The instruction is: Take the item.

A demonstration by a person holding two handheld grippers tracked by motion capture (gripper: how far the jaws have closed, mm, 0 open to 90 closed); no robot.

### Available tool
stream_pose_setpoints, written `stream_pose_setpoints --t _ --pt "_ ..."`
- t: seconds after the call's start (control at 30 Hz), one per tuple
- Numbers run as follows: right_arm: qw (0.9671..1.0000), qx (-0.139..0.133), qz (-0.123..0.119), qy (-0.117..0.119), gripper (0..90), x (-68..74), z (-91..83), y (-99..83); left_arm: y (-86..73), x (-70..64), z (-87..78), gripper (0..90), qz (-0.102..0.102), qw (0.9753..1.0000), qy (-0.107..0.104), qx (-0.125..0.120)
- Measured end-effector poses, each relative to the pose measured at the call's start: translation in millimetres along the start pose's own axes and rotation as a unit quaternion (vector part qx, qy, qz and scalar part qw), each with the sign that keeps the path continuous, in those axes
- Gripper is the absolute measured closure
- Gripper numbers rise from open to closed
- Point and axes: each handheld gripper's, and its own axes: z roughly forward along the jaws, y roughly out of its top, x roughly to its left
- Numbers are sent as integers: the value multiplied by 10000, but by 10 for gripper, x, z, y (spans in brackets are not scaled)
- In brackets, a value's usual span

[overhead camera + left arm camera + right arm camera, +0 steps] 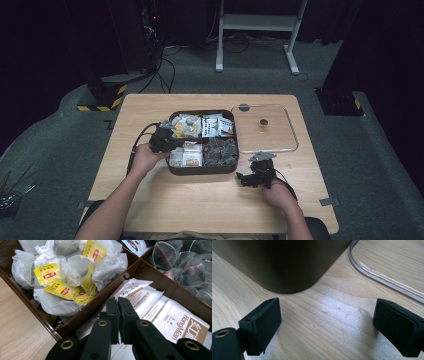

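Note:
A dark brown tray [202, 171] with four compartments sits mid-table. It holds yellow-tagged tea bags [67, 272], white HongMian sachets [175, 320], mesh pyramid bags [185, 262] and printed packets [218, 125]. My left gripper [167, 140] reaches in over the tray's left side. In the left gripper view the left gripper [119, 300] has its jaws pressed together on the edge of a top sachet. My right gripper [248, 178] rests low over the bare wood by the tray's front right corner. The right gripper [327, 327] is open with nothing between its jaws.
A clear lid [270, 150] with a small dark knob [263, 121] lies flat right of the tray; its rim [382, 275] runs just beyond my right jaws. The tray wall [282, 265] stands close ahead of them. A white desk frame [255, 22] stands behind the table.

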Motion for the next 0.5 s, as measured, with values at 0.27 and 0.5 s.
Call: stream_pose_setpoints --t 0.27,0.5 --pt "10000 0 2 -1 80 0 0 0 19 10 -59 878 -71 9999 -80 -81" --pt "10000 7 2 -3 80 1 -1 0 34 20 -126 879 -133 9997 -129 -160"
